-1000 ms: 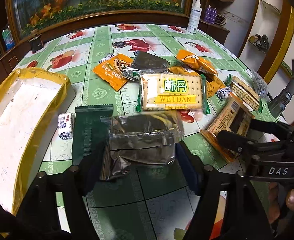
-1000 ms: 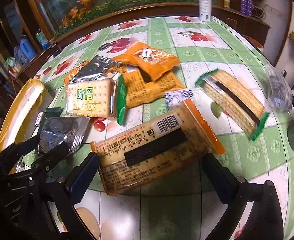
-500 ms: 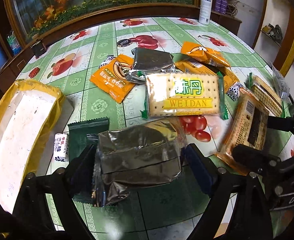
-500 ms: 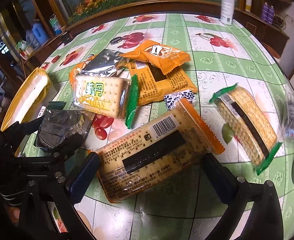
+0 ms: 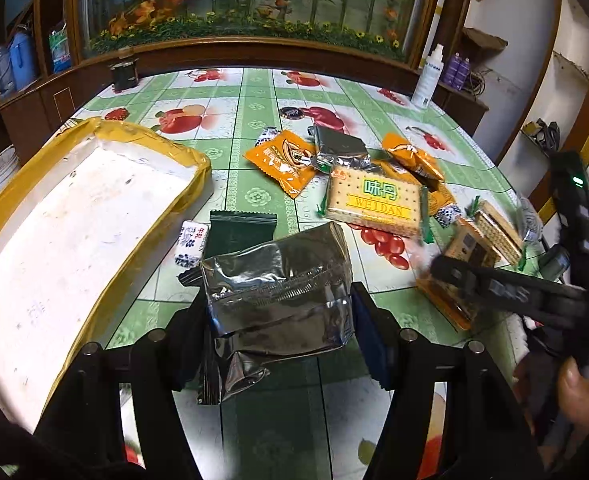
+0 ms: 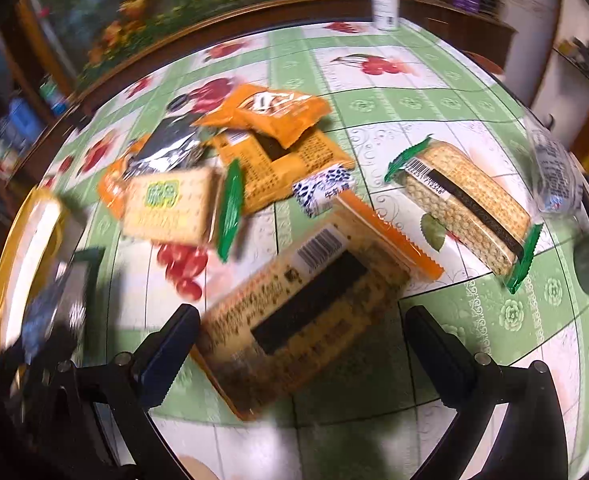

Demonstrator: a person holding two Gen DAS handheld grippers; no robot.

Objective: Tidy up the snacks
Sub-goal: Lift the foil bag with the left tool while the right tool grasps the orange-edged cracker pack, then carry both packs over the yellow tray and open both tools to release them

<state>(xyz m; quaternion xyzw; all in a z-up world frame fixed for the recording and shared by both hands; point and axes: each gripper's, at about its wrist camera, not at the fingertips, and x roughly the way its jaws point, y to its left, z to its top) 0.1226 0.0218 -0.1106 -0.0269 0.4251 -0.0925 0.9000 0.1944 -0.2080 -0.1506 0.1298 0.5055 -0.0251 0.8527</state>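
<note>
Between the fingers of my left gripper (image 5: pixel 280 320) sits the crinkled silver foil snack pouch (image 5: pixel 278 292), just off the green fruit-patterned tablecloth (image 5: pixel 254 196) beside the white foam tray with yellow taped rim (image 5: pixel 94 184). My jaws have just been closing and now pinch its sides. Foil is slippery and soft, so the pouch could buckle or slide out on the way to the tray. My right gripper (image 6: pixel 298 332) stands spread around the tan cracker packet with the orange end (image 6: pixel 306 312), not pressing it; closing crooked could push it askew.
</note>
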